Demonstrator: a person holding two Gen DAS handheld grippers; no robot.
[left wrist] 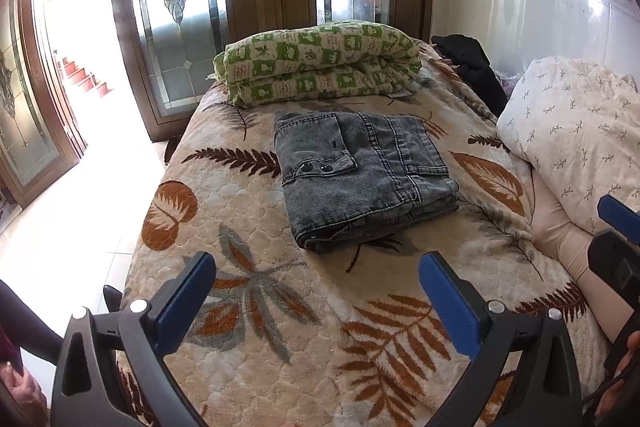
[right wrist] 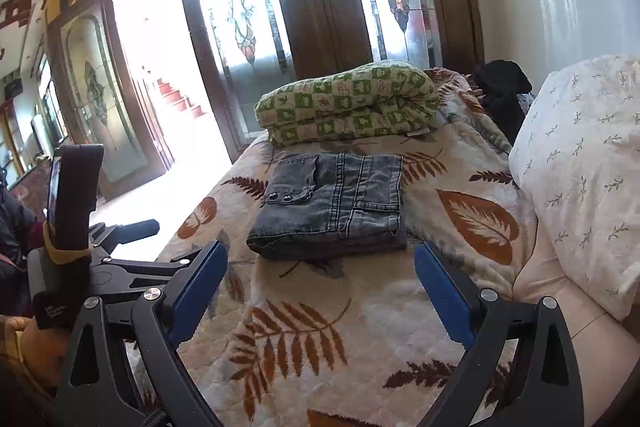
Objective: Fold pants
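Left tongs (left wrist: 316,279) and right tongs (right wrist: 320,267) wide apart, empty, grey pants (left wrist: 360,179) folded compact on leaf-print blanket (left wrist: 280,327)

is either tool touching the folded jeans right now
Apart. In the right wrist view, bare blanket shows between the right tool and the jeans; the left wrist view shows the left tool equally short.

From my feed: faded grey pants (left wrist: 360,179), cream blanket (left wrist: 280,327) with rust-brown fern leaves, green-and-white checked quilt (left wrist: 320,63), white pillow (left wrist: 576,135) with tiny sprigs, blue gripper pads (left wrist: 184,307).
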